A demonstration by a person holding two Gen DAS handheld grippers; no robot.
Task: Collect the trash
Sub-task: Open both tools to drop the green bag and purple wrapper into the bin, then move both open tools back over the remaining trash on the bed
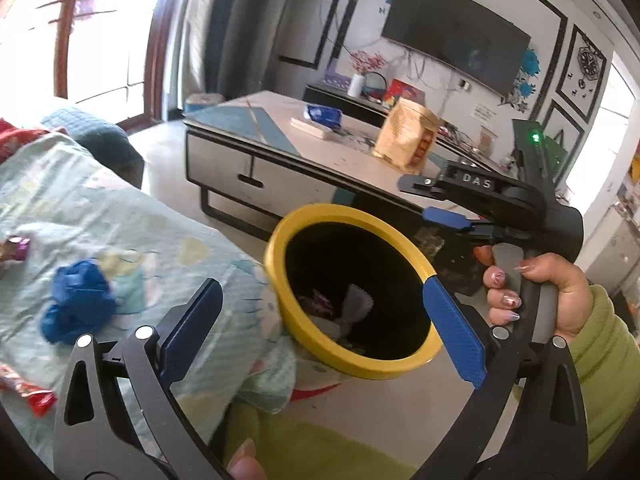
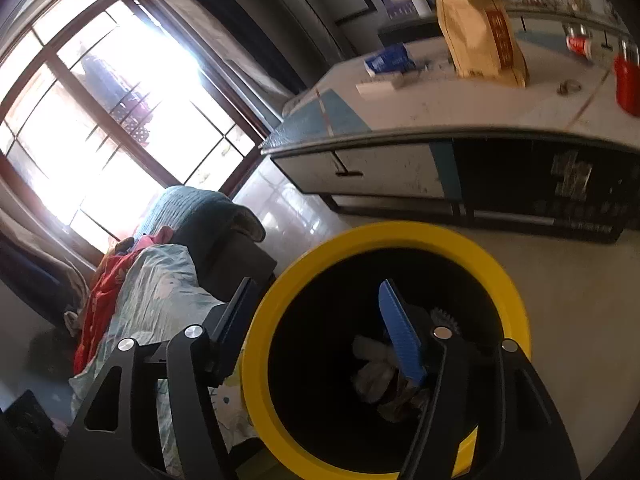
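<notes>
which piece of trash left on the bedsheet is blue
The crumpled blue wad near the left gripper's finger; the others at the sheet's edge are a red wrapper and a purple one.

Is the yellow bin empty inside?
No, the yellow bin already has trash in it: crumpled white paper and a pinkish wrapper lie at its dark bottom.

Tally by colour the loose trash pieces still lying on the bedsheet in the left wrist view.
Blue crumpled piece: 1
Red wrapper: 1
Purple wrapper, partly cut off at the frame edge: 1
Total: 3
</notes>
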